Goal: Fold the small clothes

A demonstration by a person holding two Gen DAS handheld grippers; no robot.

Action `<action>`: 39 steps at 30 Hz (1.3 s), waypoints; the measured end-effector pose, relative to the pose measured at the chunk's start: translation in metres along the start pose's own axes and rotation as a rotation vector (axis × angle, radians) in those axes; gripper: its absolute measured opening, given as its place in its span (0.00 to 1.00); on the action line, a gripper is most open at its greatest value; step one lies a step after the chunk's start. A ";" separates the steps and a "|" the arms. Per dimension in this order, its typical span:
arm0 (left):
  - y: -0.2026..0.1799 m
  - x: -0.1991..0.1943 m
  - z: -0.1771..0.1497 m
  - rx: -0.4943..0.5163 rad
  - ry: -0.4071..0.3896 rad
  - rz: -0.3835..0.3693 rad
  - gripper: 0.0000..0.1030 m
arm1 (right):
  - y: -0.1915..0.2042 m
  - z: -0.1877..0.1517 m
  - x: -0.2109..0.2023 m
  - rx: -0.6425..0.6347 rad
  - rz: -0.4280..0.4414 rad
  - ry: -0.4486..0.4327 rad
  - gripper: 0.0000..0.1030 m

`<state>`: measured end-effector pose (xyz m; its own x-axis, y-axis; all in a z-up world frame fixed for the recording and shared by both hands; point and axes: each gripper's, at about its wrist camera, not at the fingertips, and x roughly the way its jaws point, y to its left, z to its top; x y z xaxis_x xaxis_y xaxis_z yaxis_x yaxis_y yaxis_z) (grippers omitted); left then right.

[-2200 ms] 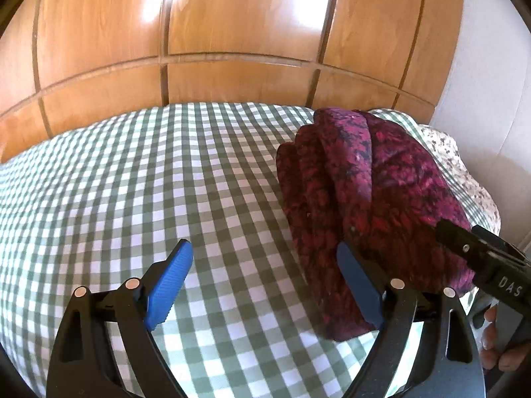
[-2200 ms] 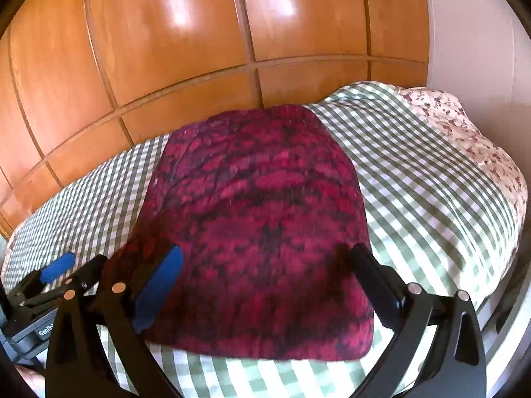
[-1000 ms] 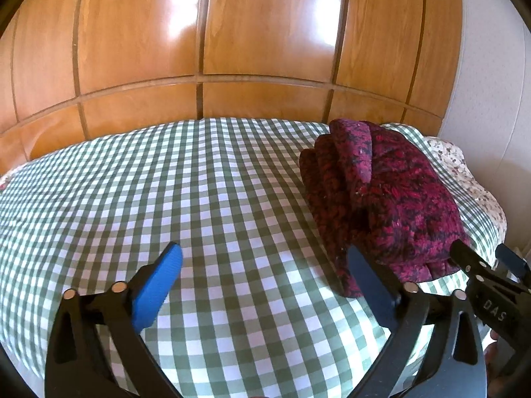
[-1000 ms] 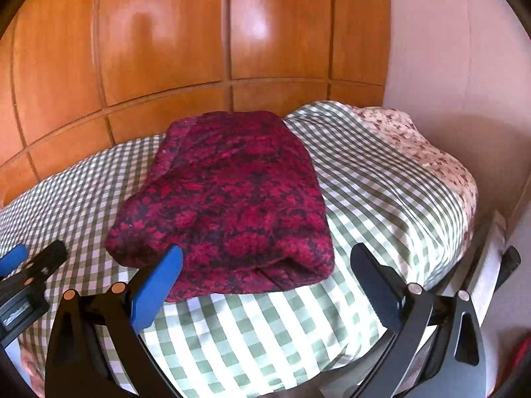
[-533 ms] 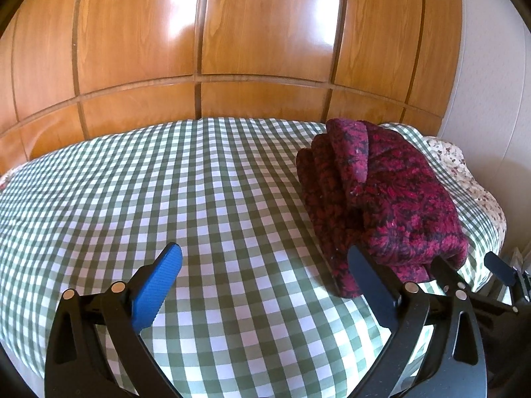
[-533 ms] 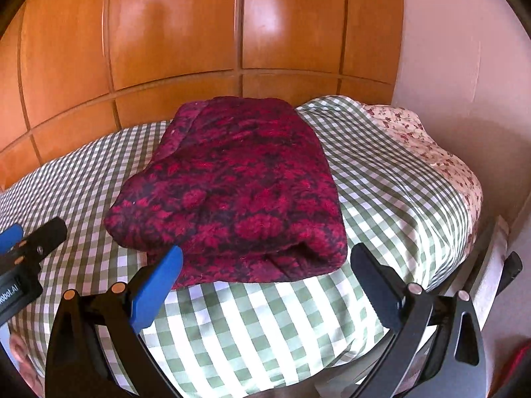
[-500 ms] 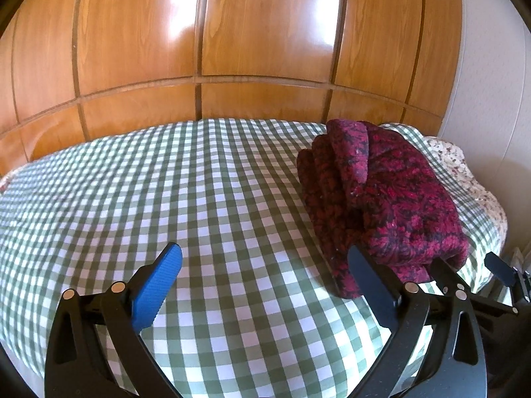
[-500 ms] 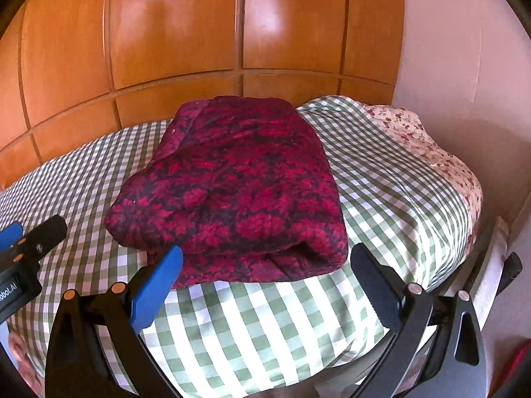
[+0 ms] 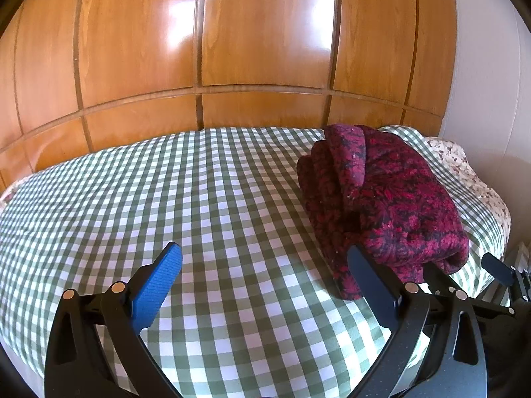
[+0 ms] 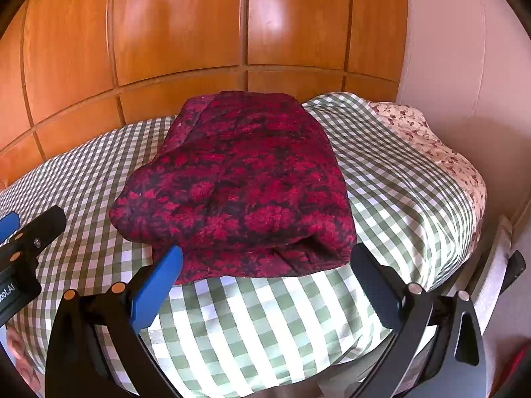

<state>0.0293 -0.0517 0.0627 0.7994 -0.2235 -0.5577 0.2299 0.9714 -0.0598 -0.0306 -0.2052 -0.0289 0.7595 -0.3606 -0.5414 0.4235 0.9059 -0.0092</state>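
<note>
Red-and-black patterned knit garment (image 10: 239, 179) lies folded in a thick stack on green-checked bed (image 9: 205, 205); folding judged done. Left gripper (image 9: 265, 282) & right gripper (image 10: 265, 285) wide open, nothing held.

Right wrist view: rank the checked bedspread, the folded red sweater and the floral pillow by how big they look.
1. checked bedspread
2. folded red sweater
3. floral pillow, though it lies farther off and is partly hidden, so its rank is unsure.
</note>
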 end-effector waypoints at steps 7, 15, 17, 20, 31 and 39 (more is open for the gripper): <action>0.001 0.001 -0.001 0.002 -0.001 0.010 0.96 | -0.003 0.000 0.001 0.019 -0.007 0.002 0.98; 0.005 0.003 -0.003 -0.002 0.009 0.011 0.96 | 0.000 -0.002 0.001 0.011 -0.004 0.002 0.98; 0.005 0.003 -0.004 0.003 0.007 0.015 0.96 | -0.001 -0.002 0.002 0.011 -0.003 0.000 0.98; 0.005 0.002 -0.004 0.008 0.005 0.017 0.96 | -0.002 -0.001 0.003 0.011 -0.002 0.000 0.98; 0.004 0.000 -0.006 0.011 0.004 0.017 0.96 | -0.001 -0.001 0.001 0.011 0.000 -0.006 0.98; 0.004 -0.001 -0.005 0.014 0.004 0.014 0.96 | -0.001 0.000 0.001 0.009 0.005 -0.003 0.98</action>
<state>0.0267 -0.0473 0.0582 0.8002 -0.2098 -0.5618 0.2266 0.9731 -0.0406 -0.0304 -0.2060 -0.0298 0.7634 -0.3564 -0.5388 0.4237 0.9058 0.0011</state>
